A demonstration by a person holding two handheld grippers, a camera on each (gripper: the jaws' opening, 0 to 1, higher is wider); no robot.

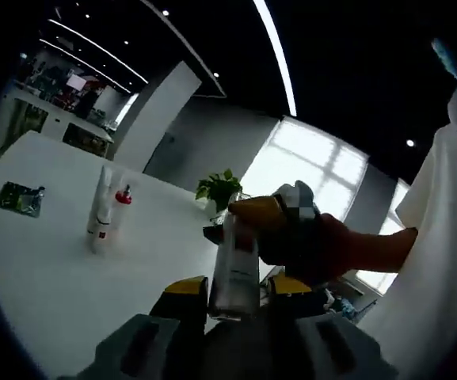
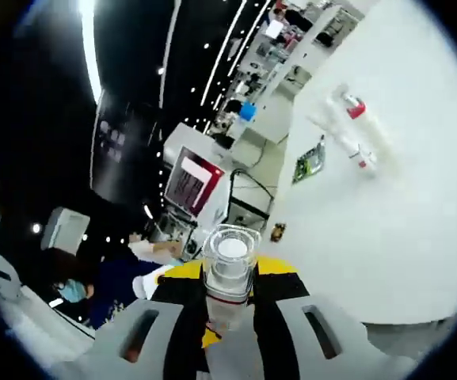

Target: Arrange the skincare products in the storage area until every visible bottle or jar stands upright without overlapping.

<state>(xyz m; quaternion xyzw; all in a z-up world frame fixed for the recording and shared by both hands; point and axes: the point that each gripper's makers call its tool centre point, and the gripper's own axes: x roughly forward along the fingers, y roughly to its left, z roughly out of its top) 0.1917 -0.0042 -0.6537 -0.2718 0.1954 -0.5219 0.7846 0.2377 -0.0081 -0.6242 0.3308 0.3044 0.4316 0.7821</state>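
So the count is three bottles total: one clear bottle up front, one tall white tube, one little red-capped bottle, plus one plant.

Tall clear glossy plastic bottle, smooth; its transparent cap shines. White smooth matt table. Slim white plastic tube, glossy. Matt grey-and-yellow plastic gripper. White cloth sleeve.
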